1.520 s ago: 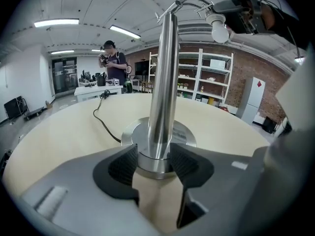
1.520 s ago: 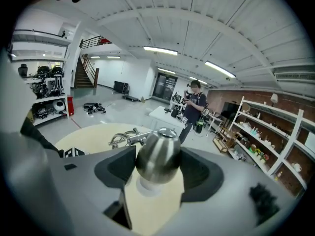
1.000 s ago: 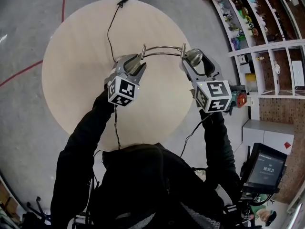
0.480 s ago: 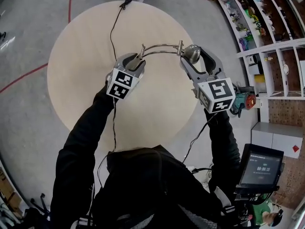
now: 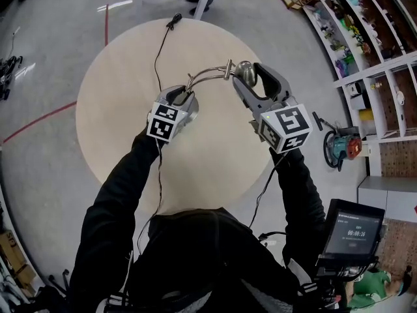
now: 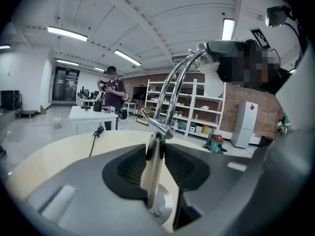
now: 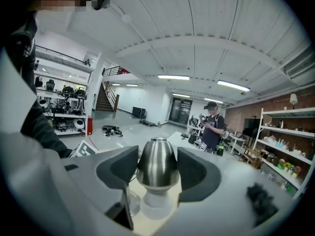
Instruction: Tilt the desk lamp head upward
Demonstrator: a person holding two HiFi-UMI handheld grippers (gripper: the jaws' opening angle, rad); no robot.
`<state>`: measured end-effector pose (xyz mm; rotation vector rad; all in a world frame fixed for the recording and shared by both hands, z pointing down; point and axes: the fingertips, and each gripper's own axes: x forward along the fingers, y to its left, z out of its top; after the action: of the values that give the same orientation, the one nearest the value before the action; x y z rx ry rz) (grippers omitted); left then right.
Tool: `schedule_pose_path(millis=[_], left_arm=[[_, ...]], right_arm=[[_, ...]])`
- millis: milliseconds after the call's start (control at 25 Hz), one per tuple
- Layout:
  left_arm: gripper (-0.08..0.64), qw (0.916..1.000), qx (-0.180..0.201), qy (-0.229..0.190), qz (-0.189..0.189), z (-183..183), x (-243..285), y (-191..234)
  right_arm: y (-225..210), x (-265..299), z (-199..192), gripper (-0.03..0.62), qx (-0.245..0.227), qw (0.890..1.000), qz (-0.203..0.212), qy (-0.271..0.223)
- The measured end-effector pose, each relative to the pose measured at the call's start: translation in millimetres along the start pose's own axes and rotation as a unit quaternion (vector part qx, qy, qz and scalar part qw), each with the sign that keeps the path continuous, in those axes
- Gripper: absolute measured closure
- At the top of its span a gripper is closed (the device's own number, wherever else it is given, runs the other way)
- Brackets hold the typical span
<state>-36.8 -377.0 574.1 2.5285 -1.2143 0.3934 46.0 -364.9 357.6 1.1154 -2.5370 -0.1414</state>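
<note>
A metal desk lamp stands on the round pale wooden table [image 5: 117, 109]. Its curved arm [image 5: 208, 72] runs from the post to the lamp head [image 5: 245, 72]. My left gripper [image 5: 184, 91] holds the upright lamp post [image 6: 155, 166] just above the round base [image 6: 160, 211]; its jaws have just been closing, and both pads now press on the post. My right gripper [image 5: 248, 72] is around the steel lamp head [image 7: 156, 170]. Its jaws have also just been closing and now grip the head on both sides.
The lamp's black cord [image 5: 158, 51] runs across the table to the far edge. Shelves [image 5: 365, 31] line the right side, with a power tool [image 5: 342, 147] on the floor and a screen [image 5: 348, 230] near me. A person [image 6: 114, 95] stands by a white table beyond.
My right gripper has risen with the lamp head between its jaws, and the curved arm has swung with it. The left gripper has rolled slightly at the post. Both pairs of jaws have narrowed.
</note>
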Motion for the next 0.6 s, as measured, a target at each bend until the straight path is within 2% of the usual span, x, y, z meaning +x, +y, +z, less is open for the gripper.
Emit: schedule_pose_path(millis=[400, 600], left_arm=[[0.434, 0.9999, -0.011, -0.010, -0.002, 4, 5, 4], [0.434, 0.9999, -0.014, -0.005, -0.005, 2, 9, 6]], right_arm=[[10, 18, 29, 0.336, -0.041, 0.999, -0.005, -0.029], [12, 27, 38, 0.339, -0.038, 0.999, -0.005, -0.034]])
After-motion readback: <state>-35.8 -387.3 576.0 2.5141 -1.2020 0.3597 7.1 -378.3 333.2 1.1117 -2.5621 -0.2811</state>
